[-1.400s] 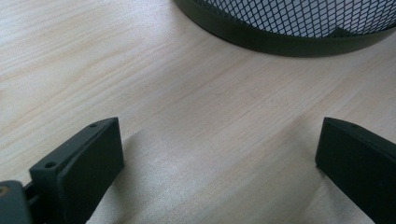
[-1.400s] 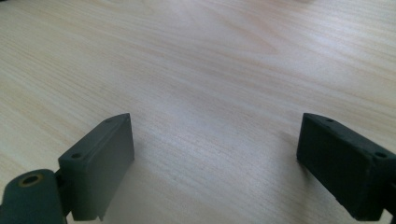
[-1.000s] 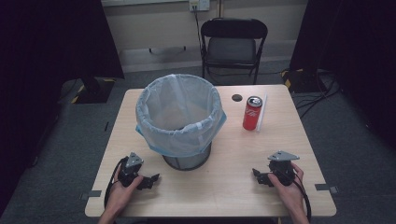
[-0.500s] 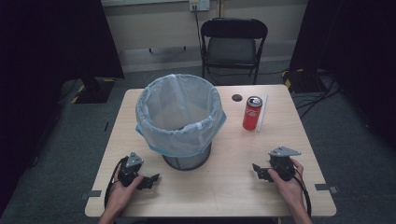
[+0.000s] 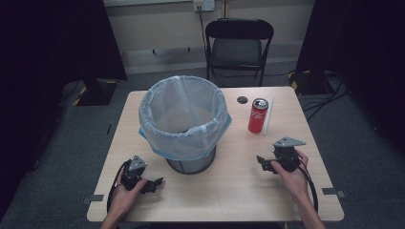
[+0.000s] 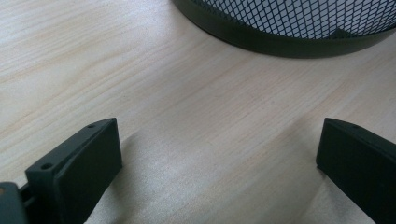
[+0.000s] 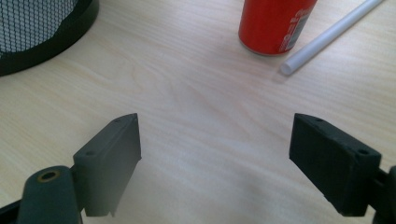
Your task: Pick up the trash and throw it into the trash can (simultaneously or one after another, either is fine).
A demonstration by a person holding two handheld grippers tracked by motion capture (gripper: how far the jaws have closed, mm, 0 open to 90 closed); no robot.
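A pale wood-grain desk [image 5: 229, 191] carries a round black wire-mesh wastebasket [image 5: 184, 125] lined with a thin translucent bag whose blue-edged rim folds over the top. To its right a red cylindrical soda can [image 5: 258, 115] stands upright, a straight white straw [image 5: 268, 114] lying just beside it; a small dark disc [image 5: 242, 99] sits behind the can. The left gripper [image 5: 152, 183] rests near the basket's base, its blocky matte black fingers [image 6: 88, 158] spread wide over bare wood. The right gripper [image 5: 262, 163], below the can, also has its fingers [image 7: 114, 149] spread apart, empty. Compared with a second ago, both grippers sit almost unchanged; the right has shifted only slightly
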